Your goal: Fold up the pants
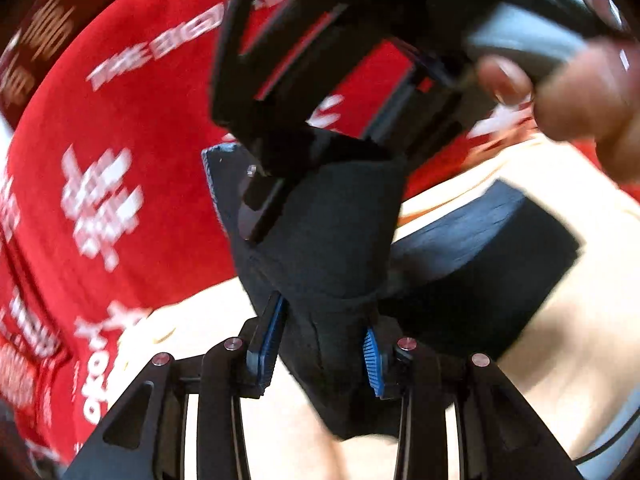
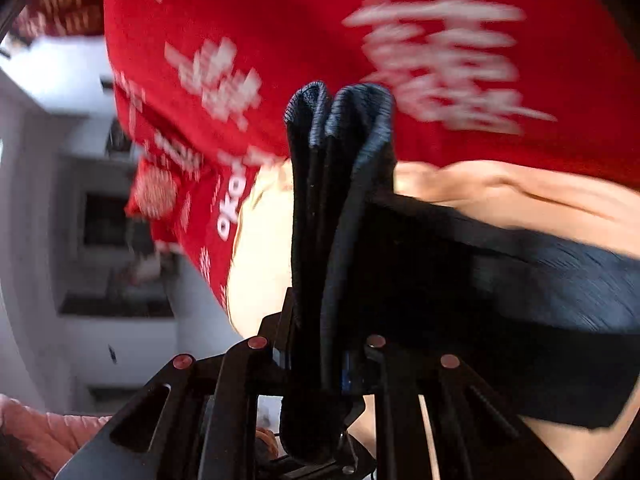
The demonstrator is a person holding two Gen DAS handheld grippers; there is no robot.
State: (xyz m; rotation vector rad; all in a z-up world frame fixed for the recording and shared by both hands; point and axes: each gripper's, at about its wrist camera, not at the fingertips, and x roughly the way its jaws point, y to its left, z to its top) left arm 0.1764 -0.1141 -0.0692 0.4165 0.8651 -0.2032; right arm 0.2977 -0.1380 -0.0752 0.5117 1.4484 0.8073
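Between both tongs hang the black pants (image 2: 340, 208), lifted in front of a red printed shirt (image 1: 132, 128). Left tongs (image 1: 320, 344) and right tongs (image 2: 320, 360) each clench bunched fabric. Soft, limp, light knit cloth; gripping thick hem layers should prevent slipping.

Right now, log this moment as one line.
left gripper: shut on black pants | right gripper: shut on pants | pants: lifted, bunched | backdrop: red cloth

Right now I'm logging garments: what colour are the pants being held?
Black pants, clearest in the right wrist view.
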